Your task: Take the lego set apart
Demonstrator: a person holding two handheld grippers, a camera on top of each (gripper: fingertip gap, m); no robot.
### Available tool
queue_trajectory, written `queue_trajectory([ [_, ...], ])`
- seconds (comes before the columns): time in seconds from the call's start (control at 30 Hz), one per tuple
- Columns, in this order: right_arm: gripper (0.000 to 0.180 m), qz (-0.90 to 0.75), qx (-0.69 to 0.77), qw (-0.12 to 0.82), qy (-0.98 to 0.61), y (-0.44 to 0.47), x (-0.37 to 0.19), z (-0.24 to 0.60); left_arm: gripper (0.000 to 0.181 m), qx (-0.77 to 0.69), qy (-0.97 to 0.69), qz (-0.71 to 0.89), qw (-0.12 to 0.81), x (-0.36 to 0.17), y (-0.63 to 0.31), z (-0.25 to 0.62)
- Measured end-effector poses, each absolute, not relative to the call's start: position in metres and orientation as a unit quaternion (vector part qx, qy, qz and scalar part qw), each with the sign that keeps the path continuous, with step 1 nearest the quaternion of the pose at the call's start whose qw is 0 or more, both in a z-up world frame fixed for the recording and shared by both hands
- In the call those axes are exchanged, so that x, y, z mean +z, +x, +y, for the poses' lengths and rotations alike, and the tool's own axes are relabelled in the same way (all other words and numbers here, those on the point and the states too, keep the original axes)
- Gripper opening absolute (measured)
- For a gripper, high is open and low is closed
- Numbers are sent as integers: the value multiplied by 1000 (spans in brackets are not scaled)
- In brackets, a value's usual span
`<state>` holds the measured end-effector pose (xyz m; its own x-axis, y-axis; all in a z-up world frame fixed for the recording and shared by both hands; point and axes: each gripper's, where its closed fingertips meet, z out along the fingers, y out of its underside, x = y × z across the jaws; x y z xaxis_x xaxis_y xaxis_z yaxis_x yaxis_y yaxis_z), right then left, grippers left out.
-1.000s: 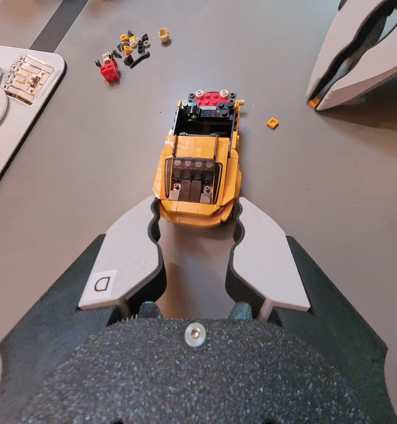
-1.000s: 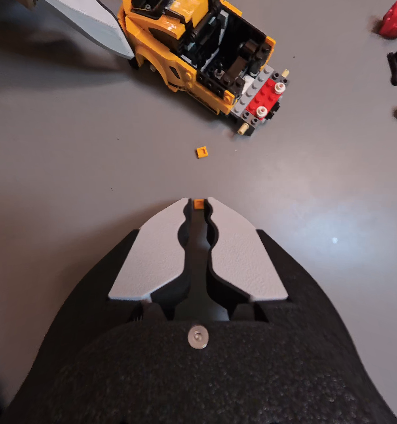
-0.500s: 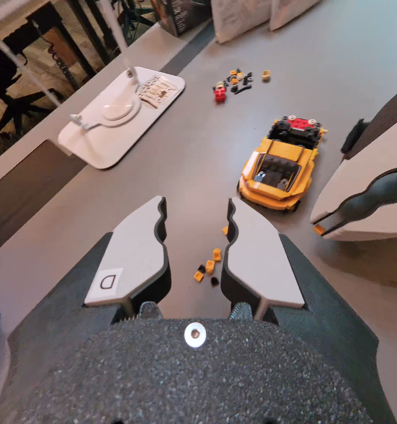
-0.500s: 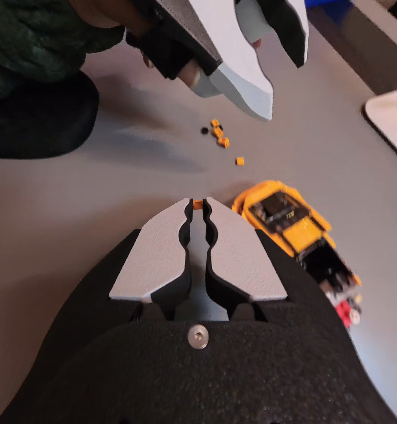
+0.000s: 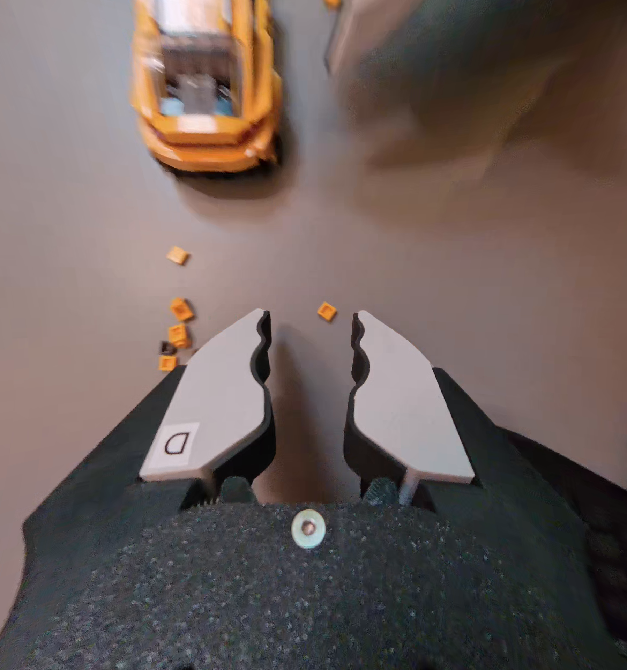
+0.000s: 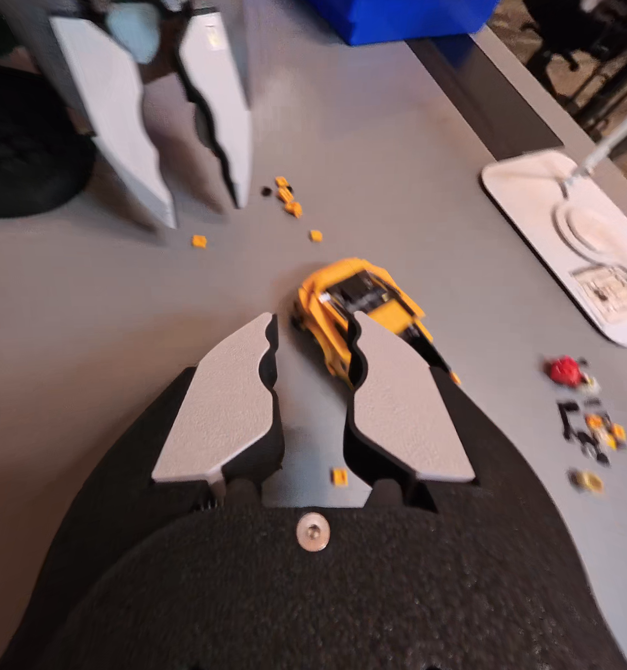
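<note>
Both the left hand-held gripper (image 5: 310, 319) and right hand-held gripper (image 6: 313, 319) hang released, empty; small orange plastic tiles (image 5: 180, 319) lie loose beside the left one, while the yellow-orange brick-built toy car (image 6: 355, 311), mostly intact, sits just ahead on the grey counter (image 6: 87, 326)

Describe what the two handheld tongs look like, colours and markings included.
Both match: the left tongs and right tongs have two pale grey fingers with wavy black inner edges, on a black speckled body with a silver screw. The left tongs carry a small white sticker on one finger.
</note>
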<state>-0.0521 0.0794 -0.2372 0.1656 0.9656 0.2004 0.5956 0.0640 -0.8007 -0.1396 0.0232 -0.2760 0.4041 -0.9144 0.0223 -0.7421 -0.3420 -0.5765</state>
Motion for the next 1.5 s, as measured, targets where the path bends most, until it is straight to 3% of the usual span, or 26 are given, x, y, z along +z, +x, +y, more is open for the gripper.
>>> queue_trajectory([
  [0.2, 35, -536, 216, 401, -711, 17, -243, 106, 9, -155, -795, 539, 232, -289, -134, 24],
  [0.3, 34, -522, 211, 401, -723, 35, -247, 109, 13, -92, -818, 500, 268, -287, -153, 51],
  [0.33, 34, -523, 213, 396, -724, 37, -250, 108, 27, -78, -820, 486, 292, -282, -157, 60],
  [0.4, 34, -530, 217, 377, -728, 38, -257, 103, 39, -66, -824, 450, 338, -268, -159, 76],
  [0.63, 28, -560, 191, 315, -742, 34, -284, 97, 39, -101, -789, 445, 411, -244, -131, 82],
  [0.77, 10, -588, 180, 288, -734, 30, -287, 94, 32, -177, -760, 462, 422, -236, -98, 66],
  [0.87, 6, -600, 190, 272, -728, 25, -287, 88, 32, -232, -744, 470, 414, -234, -75, 52],
  [1.17, 7, -659, 275, 436, -548, -33, -226, 36, 25, -557, -754, 229, 263, -215, -30, 38],
  [1.37, 6, -670, 243, 491, -501, -41, -207, 30, 10, -638, -721, 186, 197, -205, -26, 27],
  [1.5, 6, -667, 227, 503, -501, -39, -207, 36, 3, -586, -752, 202, 224, -212, -40, 38],
])
